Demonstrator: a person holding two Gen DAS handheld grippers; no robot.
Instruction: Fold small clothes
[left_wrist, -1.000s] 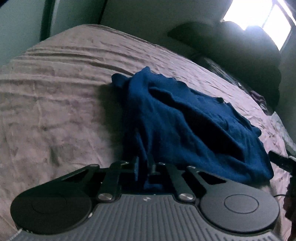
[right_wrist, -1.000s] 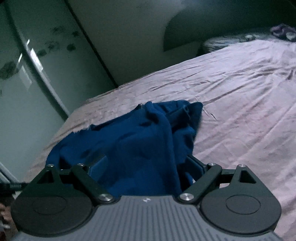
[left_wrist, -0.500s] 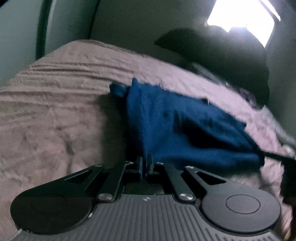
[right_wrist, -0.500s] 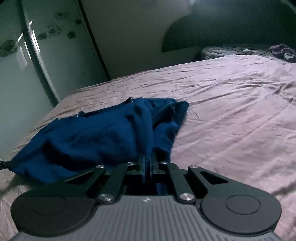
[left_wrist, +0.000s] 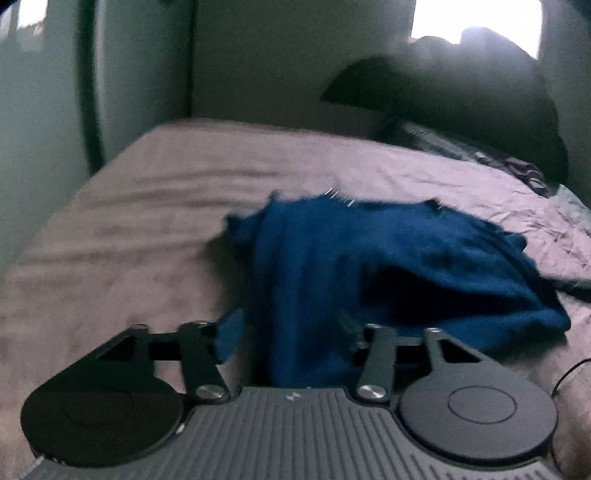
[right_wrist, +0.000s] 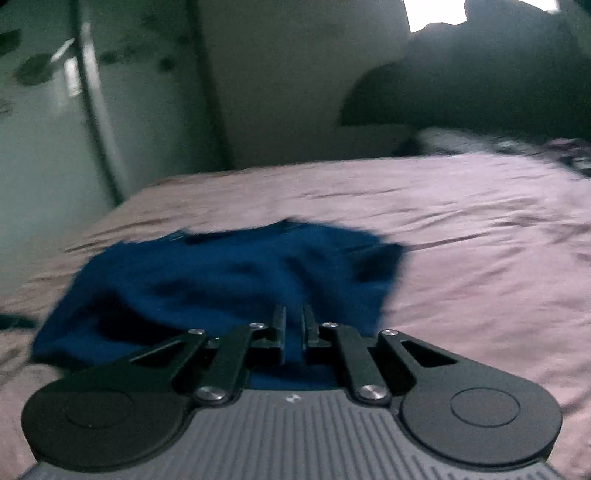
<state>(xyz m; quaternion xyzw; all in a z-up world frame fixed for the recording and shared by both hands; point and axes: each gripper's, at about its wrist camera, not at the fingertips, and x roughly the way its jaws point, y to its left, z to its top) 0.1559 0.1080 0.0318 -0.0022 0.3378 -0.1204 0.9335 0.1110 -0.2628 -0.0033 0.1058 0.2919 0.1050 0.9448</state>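
We see a dark blue cloth lying in a rumpled heap on the bed. It is soft and bunched up, with deep folds and a ragged far edge. From the right wrist view the blue cloth spreads wide and low over the pink sheet, and a big stretch of bare sheet lies to the right of it.

Our left hand-held gripper has just been opening. Its jaws stand apart now, and a thick fold of the cloth hangs down between them. We cannot see the pads pressing on it. The picture is blurry here.

Our right hand-held gripper has its jaws pulled close together, with a thin strip of the blue cloth pinched in the narrow gap.

Behind the cloth, at the far end of the bed, sits a big dark headboard. A patterned pillow lies just below it. A bright window shines above the headboard. To the left of the bed stands a pale wardrobe door with dark flower shapes on it. A thin dark cable lies on the bed near the right side of the cloth.
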